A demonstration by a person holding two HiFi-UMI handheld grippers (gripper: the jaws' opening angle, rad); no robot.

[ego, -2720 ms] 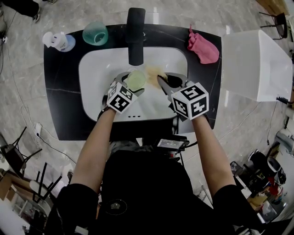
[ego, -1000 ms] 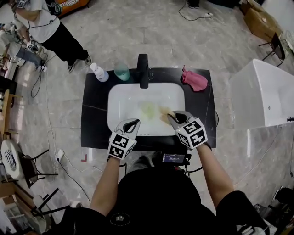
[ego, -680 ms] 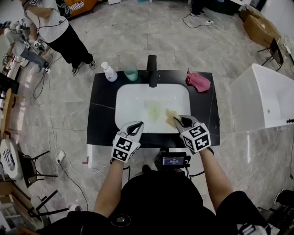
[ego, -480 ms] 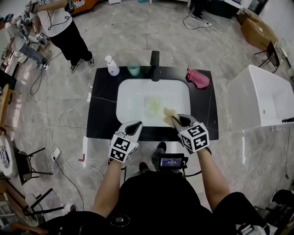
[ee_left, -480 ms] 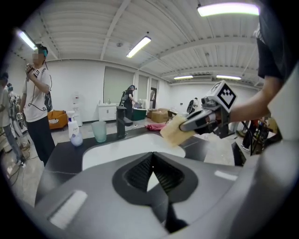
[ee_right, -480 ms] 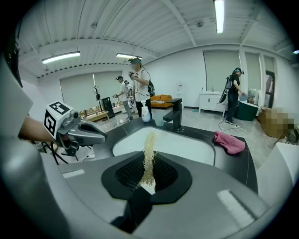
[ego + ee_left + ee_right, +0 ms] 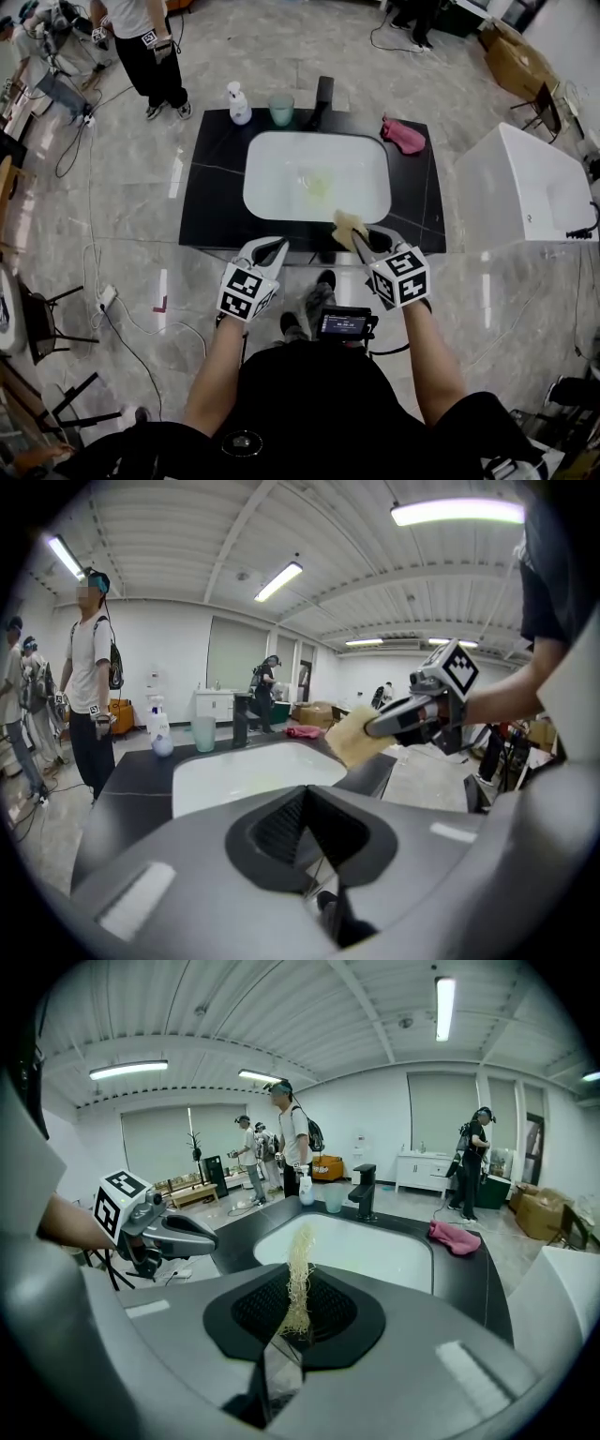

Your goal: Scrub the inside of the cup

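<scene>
At the table's [image 7: 211, 206] far edge stand a soap bottle [image 7: 239, 103], teal tumbler [image 7: 281, 108] and faucet [image 7: 323, 98], with a pink cloth [image 7: 403, 135] to the right. The pale cup [image 7: 317, 184] lies in the sink [image 7: 272, 178]. You've drawn both tongs back to the near edge: your left tongs [image 7: 272, 246] are closed and empty, and your right tongs [image 7: 361, 239] clamp the sponge [image 7: 349, 225].

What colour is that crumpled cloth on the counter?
The cloth is pink; head view shows it best.

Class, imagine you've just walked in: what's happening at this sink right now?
A person standing back from the sink holds a gripper in each hand. The right gripper is shut on a yellow scrubbing pad; the left gripper is shut and empty. The pale green cup lies in the sink, and neither gripper is touching it.
</scene>
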